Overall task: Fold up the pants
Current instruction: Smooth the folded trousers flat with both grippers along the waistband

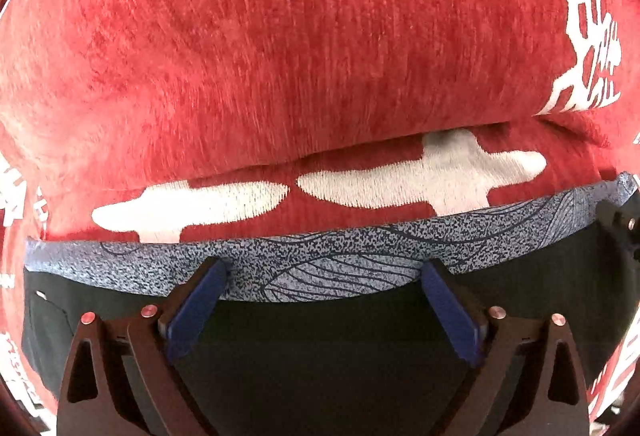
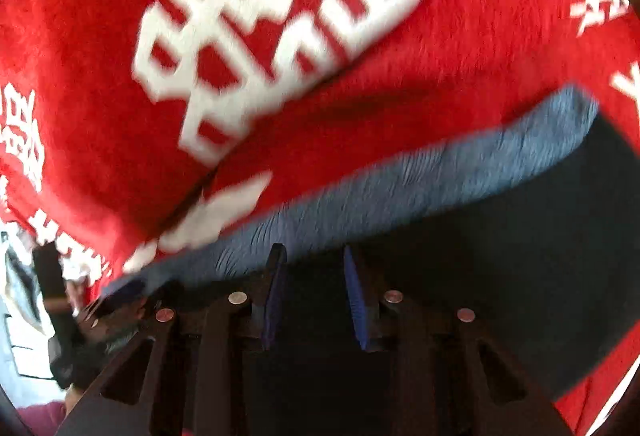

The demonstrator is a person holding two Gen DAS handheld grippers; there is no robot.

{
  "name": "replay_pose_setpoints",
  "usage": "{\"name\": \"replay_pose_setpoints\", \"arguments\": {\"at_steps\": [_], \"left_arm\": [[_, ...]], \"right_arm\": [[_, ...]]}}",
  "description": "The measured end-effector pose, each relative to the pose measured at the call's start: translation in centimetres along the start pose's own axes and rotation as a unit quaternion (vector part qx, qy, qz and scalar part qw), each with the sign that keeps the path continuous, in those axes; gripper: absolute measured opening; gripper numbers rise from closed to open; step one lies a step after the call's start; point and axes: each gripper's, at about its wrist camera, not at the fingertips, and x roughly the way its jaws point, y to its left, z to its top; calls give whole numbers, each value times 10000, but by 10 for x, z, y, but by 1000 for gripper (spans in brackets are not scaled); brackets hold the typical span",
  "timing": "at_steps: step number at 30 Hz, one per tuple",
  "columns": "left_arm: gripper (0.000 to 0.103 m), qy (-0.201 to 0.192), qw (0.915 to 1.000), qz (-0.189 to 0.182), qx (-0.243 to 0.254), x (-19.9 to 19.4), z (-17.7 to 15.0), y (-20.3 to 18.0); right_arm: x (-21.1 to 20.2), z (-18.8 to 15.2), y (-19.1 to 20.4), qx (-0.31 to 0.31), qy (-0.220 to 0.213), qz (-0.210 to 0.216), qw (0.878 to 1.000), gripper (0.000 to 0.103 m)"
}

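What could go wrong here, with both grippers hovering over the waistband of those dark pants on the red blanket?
The left gripper is wide open at the grey waistband; closing too deep might pinch the red blanket as well. The right gripper has a narrower gap with nothing visibly between its pads, and its view is blurred, so it may miss the band. Uneven grips could leave the pants crooked.
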Motion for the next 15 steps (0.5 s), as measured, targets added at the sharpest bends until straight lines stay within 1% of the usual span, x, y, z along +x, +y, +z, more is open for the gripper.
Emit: {"name": "replay_pose_setpoints", "arguments": {"at_steps": [2, 5, 8, 9, 10, 11, 13, 14, 15], "left_arm": [[100, 15, 9999, 106, 106, -8, 3, -3], [100, -22, 9997, -32, 255, -28, 0, -11], [100, -51, 9987, -182, 475, -43, -7, -30], [100, -56, 9983, -246, 530, -46, -10, -38], [100, -56, 9980, -292, 563, -47, -13, -46], [100, -44, 9975, -354, 605, -47, -16, -59], [100, 27, 9971, -392, 649, -44, -20, -80], [100, 89, 9971, -411, 641, -39, -22, -89], [100, 146, 9971, -423, 618, -34, -25, -95]], "right_arm": [[-14, 1, -18, 478, -14, 148, 9987, 33], [-49, -17, -51, 936, -4, 439, 9946, 35], [-89, -46, -93, 1387, -96, 542, 9888, 42], [-101, -56, -110, 1610, -171, 531, 9854, 49], [-105, -58, -123, 1799, -229, 519, 9820, 58], [-110, -64, -140, 2026, -290, 533, 9774, 61], [-110, -68, -168, 2405, -325, 615, 9681, 61], [-107, -69, -180, 2584, -355, 747, 9625, 61], [-104, -69, -184, 2675, -380, 837, 9592, 61]]}}
